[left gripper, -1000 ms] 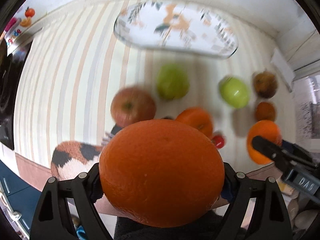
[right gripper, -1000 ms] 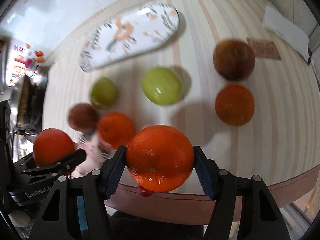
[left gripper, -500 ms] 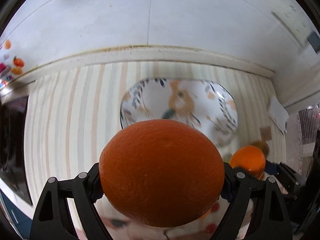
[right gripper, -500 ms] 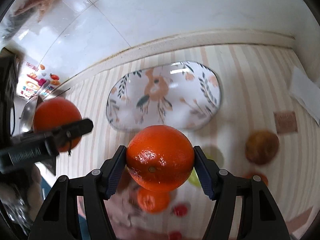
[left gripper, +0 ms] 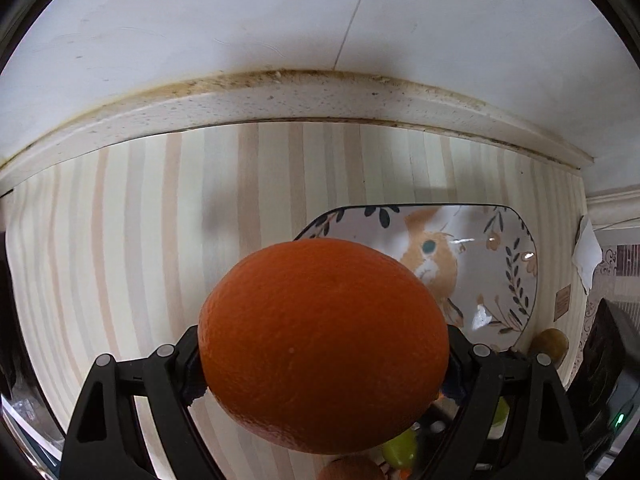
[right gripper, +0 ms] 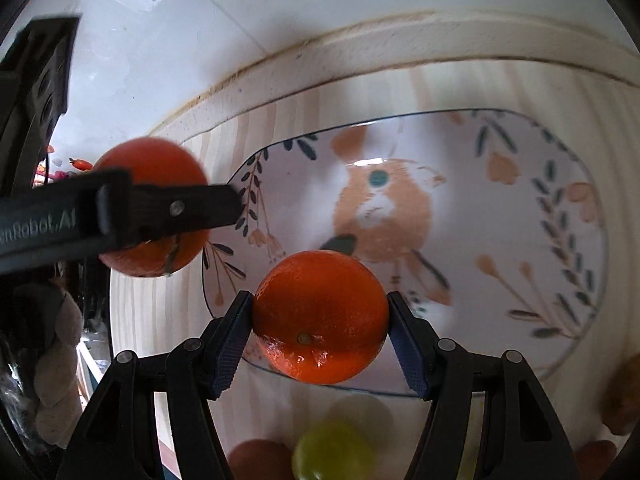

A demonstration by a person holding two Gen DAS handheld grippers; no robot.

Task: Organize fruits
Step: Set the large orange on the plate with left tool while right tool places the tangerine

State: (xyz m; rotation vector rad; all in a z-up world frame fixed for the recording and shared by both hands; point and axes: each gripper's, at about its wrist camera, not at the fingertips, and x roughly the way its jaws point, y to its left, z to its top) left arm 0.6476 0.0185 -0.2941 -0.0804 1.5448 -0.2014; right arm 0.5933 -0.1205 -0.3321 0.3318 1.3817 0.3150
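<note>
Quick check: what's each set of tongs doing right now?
Left tongs: closed on a large orange.
Right tongs: closed on a smaller orange, in front of the floral plate.

On the tabletop (right gripper: 132, 340) a plate (right gripper: 500, 240) lies close before the back wall (left gripper: 280, 20). The right claw (right gripper: 320, 334) holds an orange (right gripper: 320, 320) over the plate's near edge. To its left, beyond the plate's left end, the left claw (left gripper: 322, 354) holds a second orange (left gripper: 322, 344). Other fruit (right gripper: 332, 456) lies on the tabletop nearer than the plate.
</note>
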